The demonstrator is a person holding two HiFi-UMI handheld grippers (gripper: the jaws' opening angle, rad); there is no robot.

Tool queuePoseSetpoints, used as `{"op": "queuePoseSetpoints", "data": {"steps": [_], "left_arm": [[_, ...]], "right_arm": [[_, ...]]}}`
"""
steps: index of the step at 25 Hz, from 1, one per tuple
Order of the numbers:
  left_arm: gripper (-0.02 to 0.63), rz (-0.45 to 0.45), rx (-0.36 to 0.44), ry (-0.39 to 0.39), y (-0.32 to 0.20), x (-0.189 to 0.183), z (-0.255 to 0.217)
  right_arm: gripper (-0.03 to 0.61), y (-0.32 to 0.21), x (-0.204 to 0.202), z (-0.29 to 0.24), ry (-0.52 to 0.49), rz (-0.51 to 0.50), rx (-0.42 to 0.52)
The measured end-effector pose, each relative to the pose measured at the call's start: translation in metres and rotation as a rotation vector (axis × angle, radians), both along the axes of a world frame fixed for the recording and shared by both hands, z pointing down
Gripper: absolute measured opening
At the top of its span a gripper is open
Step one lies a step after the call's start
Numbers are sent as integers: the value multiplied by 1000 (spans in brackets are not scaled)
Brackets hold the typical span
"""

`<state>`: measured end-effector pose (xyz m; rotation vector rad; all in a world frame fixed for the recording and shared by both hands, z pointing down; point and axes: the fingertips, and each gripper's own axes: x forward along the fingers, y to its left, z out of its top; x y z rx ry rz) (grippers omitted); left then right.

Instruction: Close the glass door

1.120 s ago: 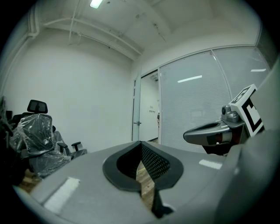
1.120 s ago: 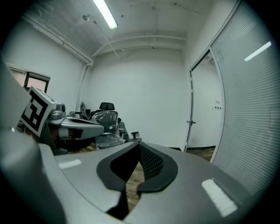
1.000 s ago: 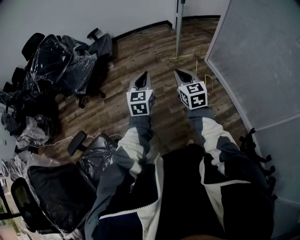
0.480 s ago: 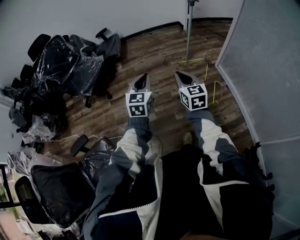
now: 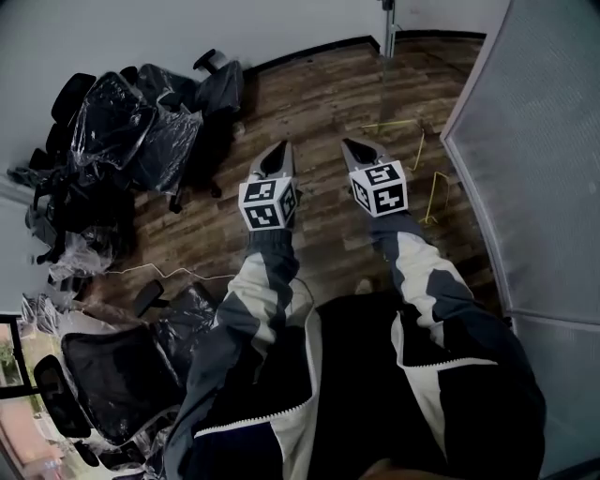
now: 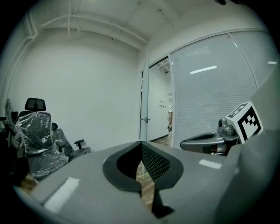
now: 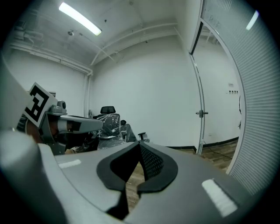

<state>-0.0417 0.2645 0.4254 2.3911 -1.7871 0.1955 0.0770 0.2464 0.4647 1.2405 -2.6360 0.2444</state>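
Note:
The glass door's upright edge (image 7: 201,114), with a small metal handle, stands ahead and to the right in the right gripper view. In the left gripper view that door edge (image 6: 143,119) borders an open doorway. Its foot (image 5: 387,21) shows at the top of the head view. My left gripper (image 5: 277,148) and right gripper (image 5: 348,144) are held side by side over the wood floor, well short of the door. The left gripper's (image 6: 141,143) tips meet with nothing between them, and so do the right gripper's (image 7: 139,143).
A frosted glass wall (image 5: 548,141) runs down the right side. Several plastic-wrapped office chairs (image 5: 131,122) crowd the left wall, and another chair (image 5: 108,375) stands at the lower left. A yellow wire frame (image 5: 429,183) lies on the floor by the glass wall.
Both grippers have travelled along over the floor with the person. The door's foot and the frosted wall have slid to the right in the head view. Both jaws stayed shut.

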Motion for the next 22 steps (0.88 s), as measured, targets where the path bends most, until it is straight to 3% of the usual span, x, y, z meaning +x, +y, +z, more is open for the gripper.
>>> {"op": "queuePoseSetpoints", "data": {"steps": [9,16,22], "left_arm": [[5,-6,-29,-71,-55,40,17],[5,-20,-37,-17,-92,31,31],[5,4,-40,-2,-138,2,42]], "right_arm": [[5,-60,46,2,-4,-3,-1],[29,-91,40,15,42,-9,11],[5,-133,21,12,74,21,16]]}}
